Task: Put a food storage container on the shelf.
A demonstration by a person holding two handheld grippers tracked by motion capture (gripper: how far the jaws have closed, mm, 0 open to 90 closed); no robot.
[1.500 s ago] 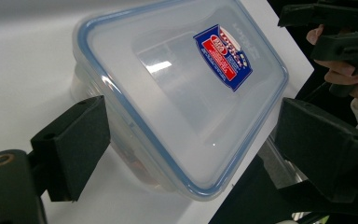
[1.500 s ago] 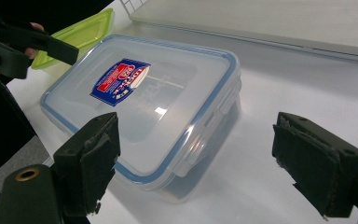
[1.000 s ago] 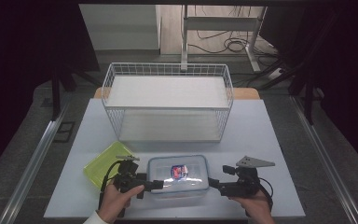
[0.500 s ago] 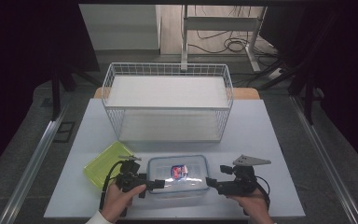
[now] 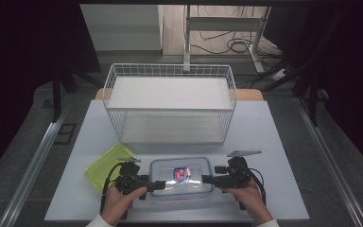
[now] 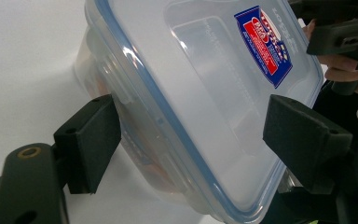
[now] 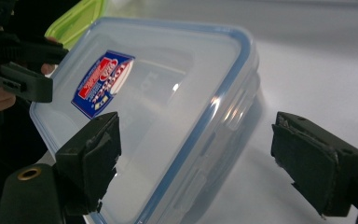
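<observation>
The clear rectangular plastic container with a blue-rimmed lid and a red-and-blue label sits on the near part of the pale grey worktop, centred between the person's two hands.

Left gripper: positioned at the container's left end. Its jaws are spread and straddle that end of the container; they have just been closing slightly, with the container between them. In the left gripper view the container passes between the two black pads. One pad stands just beside the container wall; whether it touches cannot be told. The other pad lies over the lid edge, and contact there also cannot be told.

Right gripper: positioned at the container's right end. Its jaws are spread wide. In the right gripper view one pad lies over the lid, while the other pad stands well apart from the container, over the bare worktop.

A yellow-green flat plastic lid lies on the worktop just left of the container, partly under the left gripper. A white wire basket with a white board across its top stands at the far side of the worktop, beyond the container.
</observation>
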